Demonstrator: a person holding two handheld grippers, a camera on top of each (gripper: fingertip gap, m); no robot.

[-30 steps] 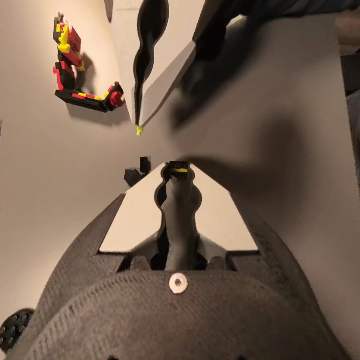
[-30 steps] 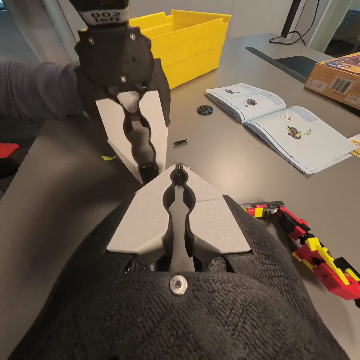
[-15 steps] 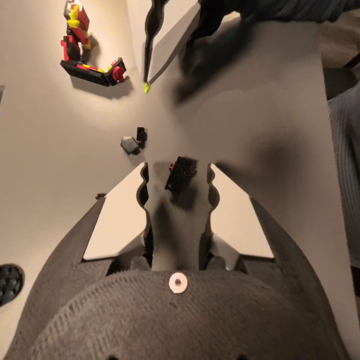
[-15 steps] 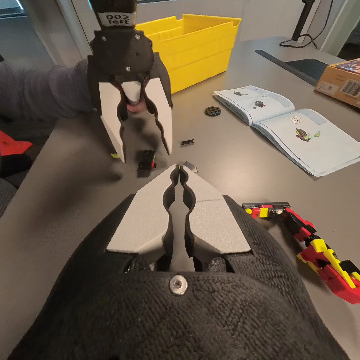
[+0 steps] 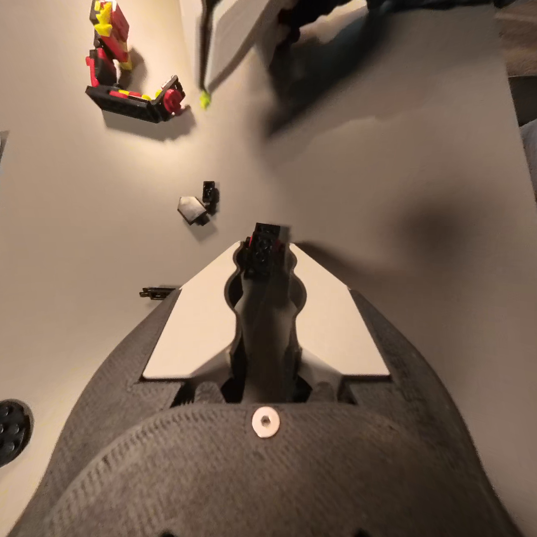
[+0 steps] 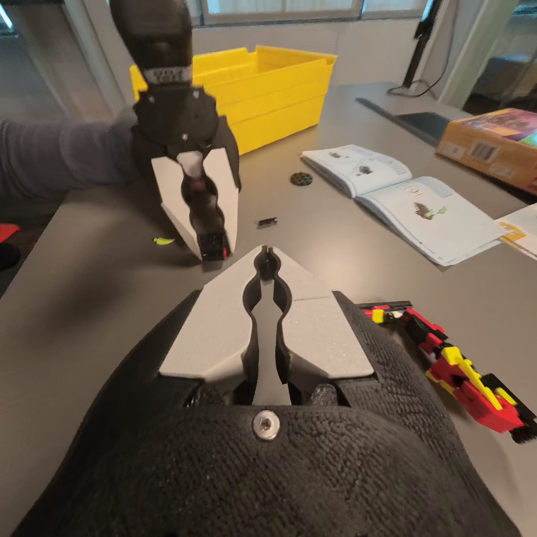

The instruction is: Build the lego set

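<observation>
My left gripper [image 5: 266, 245] is shut on a small black brick assembly with red bits [image 5: 266, 250], tips down at the table; it shows in the right wrist view [image 6: 213, 247] with the black assembly [image 6: 212, 242]. My right gripper [image 6: 265, 252] is shut on a tiny yellow-green piece [image 6: 265, 248], held a little above the table just short of the left gripper; it also shows in the left wrist view [image 5: 205, 84] with the piece [image 5: 205, 100]. The red, yellow and black model [image 6: 453, 366] lies on the table to the right, and also shows in the left wrist view [image 5: 128, 75].
Loose pieces lie on the grey table: a black clip [image 6: 267, 222], a round black plate [image 6: 300, 178], a yellow-green claw [image 6: 164, 240], a grey slope and a black bit [image 5: 197, 206]. A yellow bin [image 6: 261, 96], an open booklet [image 6: 406, 197] and a box [image 6: 494, 142] stand behind. My right fingertips sit around 9 cm from my left ones.
The left gripper opened, left the black assembly on the table, then shut on it again in a new orientation. The right gripper drew back with its yellow-green piece.
</observation>
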